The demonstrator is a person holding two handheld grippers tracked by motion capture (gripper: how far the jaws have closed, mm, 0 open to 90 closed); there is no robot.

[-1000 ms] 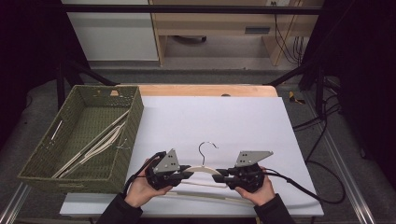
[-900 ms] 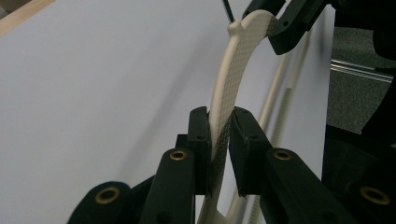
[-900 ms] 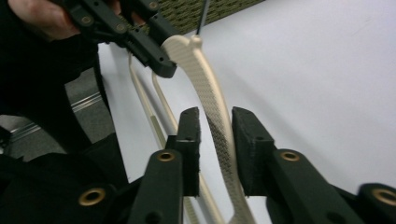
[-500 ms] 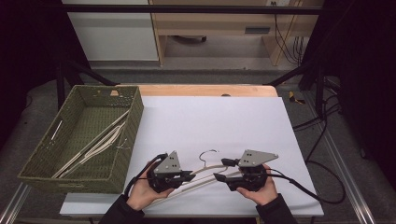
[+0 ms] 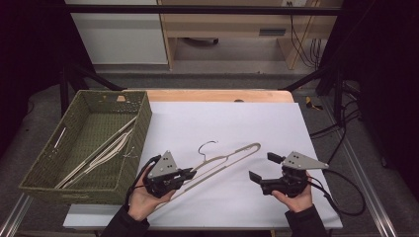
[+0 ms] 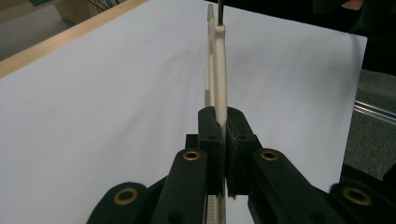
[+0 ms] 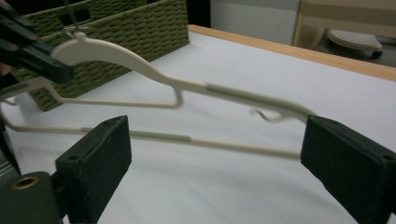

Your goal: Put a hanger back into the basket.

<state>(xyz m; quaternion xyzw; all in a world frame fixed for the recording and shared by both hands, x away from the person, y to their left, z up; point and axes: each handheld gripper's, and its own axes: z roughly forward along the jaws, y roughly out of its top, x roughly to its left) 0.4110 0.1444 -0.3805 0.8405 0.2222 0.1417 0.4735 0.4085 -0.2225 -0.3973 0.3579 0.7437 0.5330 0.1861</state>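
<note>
High view: wicker basket (image 5: 89, 143) at table's left, cream hanger (image 5: 225, 160) slanting over white sheet (image 5: 237, 123). Risk: held at one end alone, hanger may pivot or droop and snag basket rim. Left gripper (image 5: 190, 174) pinches hanger's near end; right gripper (image 5: 261, 168), jaws just opened wide, stands apart, hanger free.

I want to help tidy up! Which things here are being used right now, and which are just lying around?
In use:
- cream hanger
- left hand-held gripper, shut on the hanger
- right hand-held gripper, just opened, off the hanger

Lying about:
- green basket
- hangers in the basket
- white sheet
</note>
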